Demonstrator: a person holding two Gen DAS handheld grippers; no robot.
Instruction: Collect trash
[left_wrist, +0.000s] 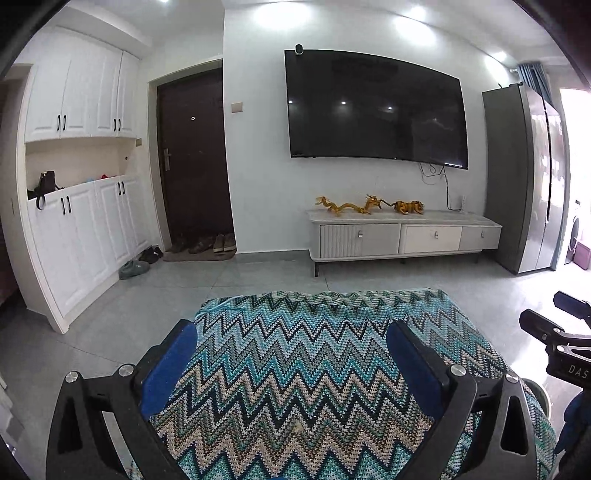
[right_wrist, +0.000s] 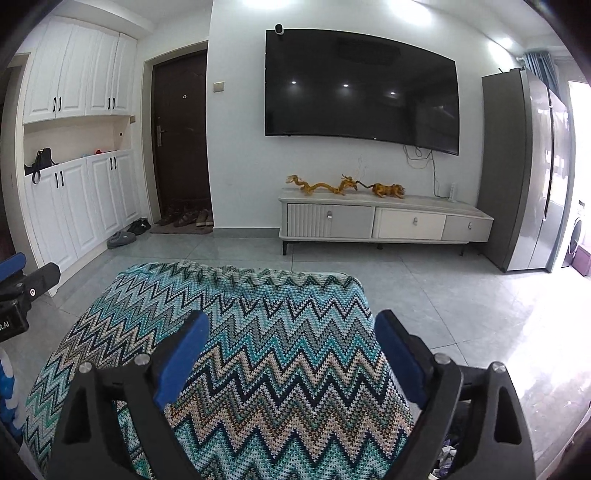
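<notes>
Living room, seen from behind two handheld tongs held over a low tabletop (left_wrist: 332, 332) covered w/ a knitted zigzag cloth (right_wrist: 258, 350) in teal, grey, beige & black. The left tongs (left_wrist: 291, 339) are spread wide, blue pads (left_wrist: 166, 369) apart, nothing between them but the cloth below. The right tongs (right_wrist: 291, 332) are spread wide too, empty, just to the right of the left pair; each shows at the edge of the other's view.

No trash is clear on the cloth. A small pale speck (left_wrist: 296, 427) sits on the weave near the left tongs; can't tell what it is. In the right wrist view, bottom right corner past the tabletop edge, there's a dark jumble of crumpled bits (right_wrist: 448, 458), poss. trash, too cut off to be sure.

Beyond: grey tile floor (left_wrist: 147, 314). Large dark TV (left_wrist: 373, 107) on the white wall, small camera on its top edge. Under it a low white media cabinet (left_wrist: 402, 236) w/ three drawers, gold dragon & tiger figures (left_wrist: 369, 206) on top. Left: dark brown door (left_wrist: 192, 158), shoes (left_wrist: 207, 243) on the mat, white cupboards (left_wrist: 81, 184) w/ a black bag (left_wrist: 46, 182) in the open niche. Right: tall grey fridge (left_wrist: 524, 177), bright doorway past it.
</notes>
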